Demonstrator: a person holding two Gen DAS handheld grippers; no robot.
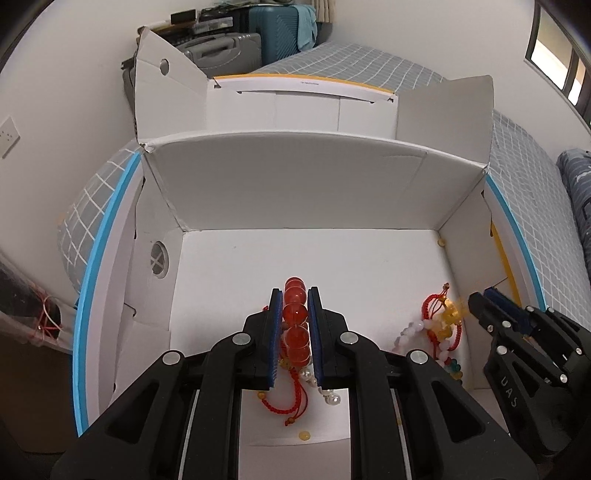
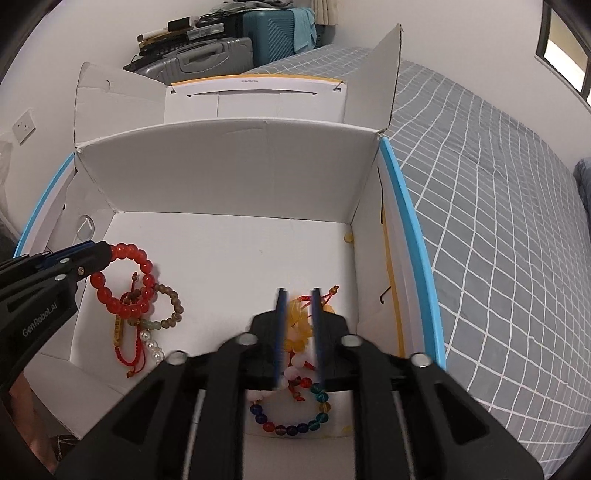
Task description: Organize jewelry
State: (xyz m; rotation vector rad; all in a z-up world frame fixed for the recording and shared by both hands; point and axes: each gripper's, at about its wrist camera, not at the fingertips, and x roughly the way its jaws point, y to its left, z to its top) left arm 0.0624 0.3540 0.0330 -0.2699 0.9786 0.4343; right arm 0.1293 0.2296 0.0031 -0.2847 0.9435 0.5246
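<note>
A white cardboard box [image 1: 295,184] [image 2: 229,166] lies open on a bed. My left gripper [image 1: 294,290] [image 2: 105,249] is shut on a red bead bracelet [image 1: 295,314] [image 2: 140,258] over the box's left floor. Under it lie a brown bead bracelet [image 2: 173,302], a red cord piece [image 2: 118,328] and pearls [image 2: 153,347]. My right gripper [image 2: 299,291] [image 1: 476,299] stands open at the right. A yellow bead and red cord piece [image 2: 295,343] [image 1: 450,314] sits between its fingers, not pinched. A multicoloured bracelet [image 2: 291,428] rests below.
The box's flaps [image 2: 388,74] stand up at the back and right. Loose yellow beads [image 1: 441,242] [image 1: 303,435] lie on the box floor. A grey checked bed cover [image 2: 480,221] spreads to the right. Suitcases [image 2: 273,33] stand against the far wall.
</note>
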